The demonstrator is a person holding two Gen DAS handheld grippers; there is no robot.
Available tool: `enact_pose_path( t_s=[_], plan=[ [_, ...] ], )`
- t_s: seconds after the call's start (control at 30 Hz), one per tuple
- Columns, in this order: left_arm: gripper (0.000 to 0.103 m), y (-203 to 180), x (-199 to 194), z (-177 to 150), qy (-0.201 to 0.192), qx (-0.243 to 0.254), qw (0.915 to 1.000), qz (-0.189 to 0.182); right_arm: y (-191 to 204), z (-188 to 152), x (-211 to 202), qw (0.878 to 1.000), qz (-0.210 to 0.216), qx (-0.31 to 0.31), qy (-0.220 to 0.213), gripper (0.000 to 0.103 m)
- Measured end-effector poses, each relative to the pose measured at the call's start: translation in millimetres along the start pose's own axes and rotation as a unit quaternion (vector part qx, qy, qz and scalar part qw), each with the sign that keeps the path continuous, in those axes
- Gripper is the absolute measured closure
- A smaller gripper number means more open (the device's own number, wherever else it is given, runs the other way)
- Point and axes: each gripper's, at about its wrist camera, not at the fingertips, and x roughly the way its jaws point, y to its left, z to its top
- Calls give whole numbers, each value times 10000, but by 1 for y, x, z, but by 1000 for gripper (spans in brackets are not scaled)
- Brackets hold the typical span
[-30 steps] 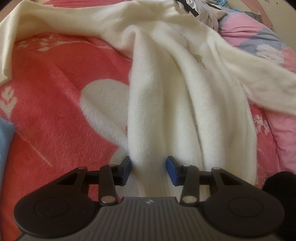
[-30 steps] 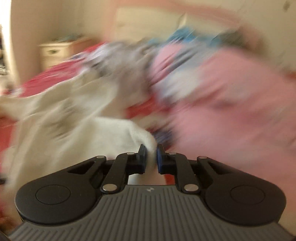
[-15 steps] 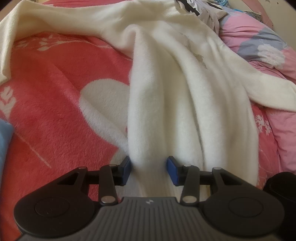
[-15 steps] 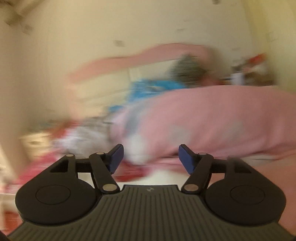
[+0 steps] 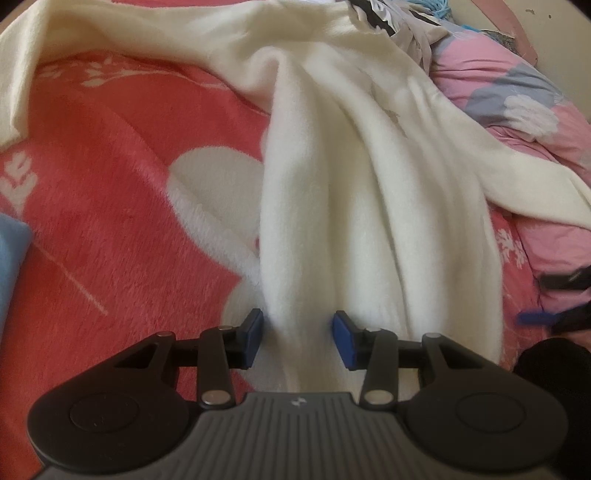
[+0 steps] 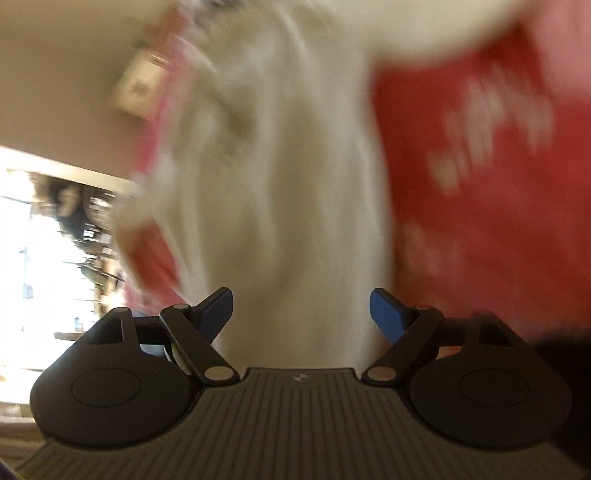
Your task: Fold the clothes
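**Op A:** Right unit swung hard since half a second back: then I had it aimed at the pink duvet and the wall, now its lens looks down a cream fold on the red blanket. Left unit hardly shifted; same grip, same framing.

**Op B:** Left to right, please.

**Op A:** Far left, a blue cloth (image 5: 11,254) at the edge. Then the red blanket (image 5: 110,206) on the bed. My left gripper (image 5: 297,341) has its fingers (image 5: 251,338) part-closed around a bunched ridge of the cream sweater (image 5: 369,192), which lies unfolded, body rumpled lengthwise, one sleeve (image 5: 535,184) trailing over the pink duvet (image 5: 517,92). A heap of other clothes (image 5: 399,22) lies beyond. Right gripper (image 6: 301,314): fingers (image 6: 388,314) spread wide, nothing held, cream fabric just ahead. Heavy motion blur there.

**Op B:** How do I do this step well?

**Op A:** My judgement: let the right settle before closing, or I'll pinch blind. Take the hem edge level with the left's hold, one layer set, not a fistful. Then pull the two apart so the ridges flatten before any fold. Fleece drags on the plush blanket, so lift slightly.

**Op B:** Labels, writing?

**Op A:** None readable. A faint greyish motif on the sweater's front, too soft to make out. A small mark on each gripper body, no lettering.
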Motion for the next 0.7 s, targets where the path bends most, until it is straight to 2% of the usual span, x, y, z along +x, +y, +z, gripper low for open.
enact_pose_path(
  t_s=[0.07,0.17,0.27,0.3,0.33,0.43,0.47,0.5,0.57,0.7],
  plan=[
    [61,4,-3,-4,-19,-31,10000,-42,-2,-9,16,9997,-253,29,-29,22],
    [65,10,-9,-12,-154,-188,9997,-99,-2,-11,26,9962,-747,-27,-453,22],
    [84,16,-15,-20,-289,-345,9989,-156,-12,-17,30,9964,-644,293,-467,22],
    [92,15,-15,-21,-341,-383,9985,-170,-13,-19,28,9970,-569,267,-451,26],
    [96,13,-13,-21,-398,-412,9982,-180,-13,-20,26,9975,-493,241,-435,29],
    [97,10,-19,-23,-551,-413,9975,-144,-15,-24,19,9988,-266,163,-387,56],
    [97,10,-26,-22,-642,-413,9970,-124,-16,-26,17,9990,-190,137,-371,78],
    [97,11,-35,-19,-759,-429,9961,-110,-17,-27,14,9992,-114,111,-355,91],
    [97,12,-53,-12,-994,-460,9939,-82,-18,-30,10,9995,38,59,-323,95],
    [97,23,-87,19,-1317,-559,9896,123,-19,-33,-5,9989,301,-89,-340,96]
  ],
)
